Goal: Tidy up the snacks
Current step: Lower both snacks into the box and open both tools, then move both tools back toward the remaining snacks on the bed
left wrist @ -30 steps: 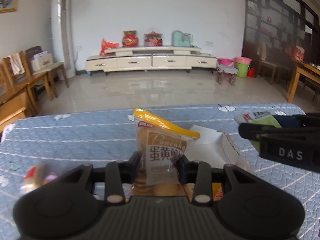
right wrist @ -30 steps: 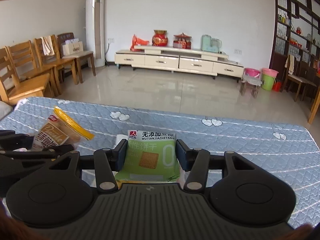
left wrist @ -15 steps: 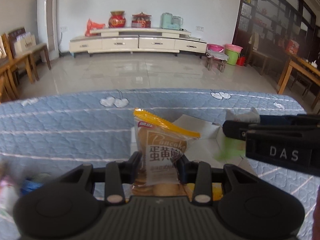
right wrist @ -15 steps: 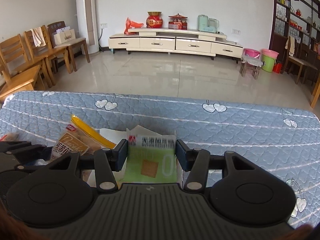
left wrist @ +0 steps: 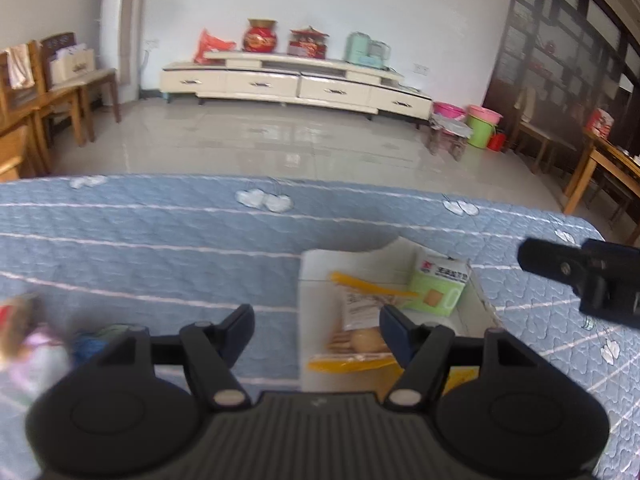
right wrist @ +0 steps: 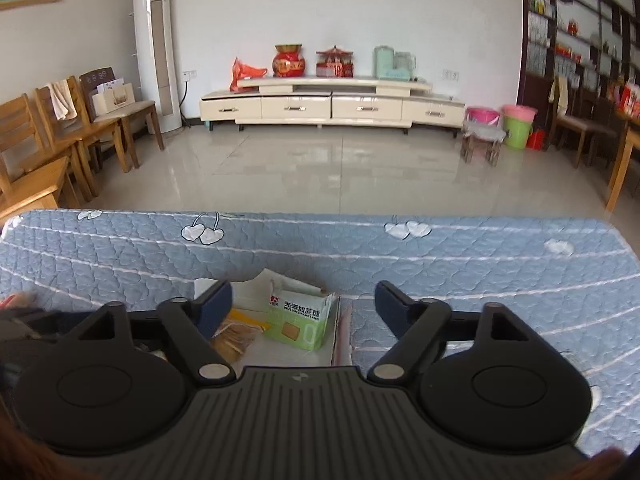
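Left tongs [left wrist: 316, 330] tilt downward, jaws opening, nothing gripped; the yellow pancake packet [left wrist: 362, 312] lies in the white box [left wrist: 316, 272]. Right tongs [right wrist: 304, 306] also slope down, opening wide above the green cracker pack [right wrist: 300, 322] in that box. A blue quilted table [right wrist: 480, 264] faces tiled floor [right wrist: 340, 168] and a cream cabinet [right wrist: 332, 106].

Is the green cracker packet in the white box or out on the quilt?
In the box. The green cracker packet lies inside the white box, leaning toward its far wall, beside the pancake packet; neither claw touches it.
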{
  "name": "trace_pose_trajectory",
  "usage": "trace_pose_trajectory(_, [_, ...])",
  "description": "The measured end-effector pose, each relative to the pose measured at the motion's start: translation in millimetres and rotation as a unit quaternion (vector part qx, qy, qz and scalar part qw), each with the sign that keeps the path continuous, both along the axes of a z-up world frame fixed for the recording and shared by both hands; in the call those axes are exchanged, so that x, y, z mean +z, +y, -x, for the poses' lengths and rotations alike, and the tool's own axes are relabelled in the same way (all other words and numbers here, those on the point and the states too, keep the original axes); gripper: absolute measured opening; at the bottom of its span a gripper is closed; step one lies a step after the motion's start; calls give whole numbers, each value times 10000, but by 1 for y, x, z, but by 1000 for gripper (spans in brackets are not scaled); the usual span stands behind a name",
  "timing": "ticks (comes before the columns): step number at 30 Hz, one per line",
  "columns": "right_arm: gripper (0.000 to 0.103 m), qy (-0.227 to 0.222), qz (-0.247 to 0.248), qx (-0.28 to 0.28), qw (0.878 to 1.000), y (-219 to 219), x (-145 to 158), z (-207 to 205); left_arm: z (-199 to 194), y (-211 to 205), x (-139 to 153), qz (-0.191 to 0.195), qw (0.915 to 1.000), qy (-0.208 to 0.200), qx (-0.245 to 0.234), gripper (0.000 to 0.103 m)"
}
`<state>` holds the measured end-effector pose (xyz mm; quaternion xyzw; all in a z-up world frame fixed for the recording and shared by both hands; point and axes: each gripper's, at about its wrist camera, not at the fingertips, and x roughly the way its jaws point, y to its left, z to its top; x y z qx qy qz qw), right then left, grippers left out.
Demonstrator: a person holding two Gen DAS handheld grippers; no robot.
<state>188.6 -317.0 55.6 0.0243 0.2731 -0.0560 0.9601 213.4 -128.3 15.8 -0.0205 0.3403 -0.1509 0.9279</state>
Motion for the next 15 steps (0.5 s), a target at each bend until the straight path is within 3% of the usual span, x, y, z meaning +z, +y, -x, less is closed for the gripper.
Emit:
trace_pose_trajectory(5, [103, -94, 239, 56, 9997, 24, 6, 28, 26, 20, 18, -407, 9987, -204, 221, 69])
trace_pose_trajectory(10, [103, -127, 211, 230, 9994, 49, 7, 50, 50, 44, 28, -580, 9970, -314, 409, 69])
trace_pose_trajectory(15, [103, -89, 147, 376, 9991, 70, 4, 63, 66, 70, 32, -493, 9962, -354, 617, 69])
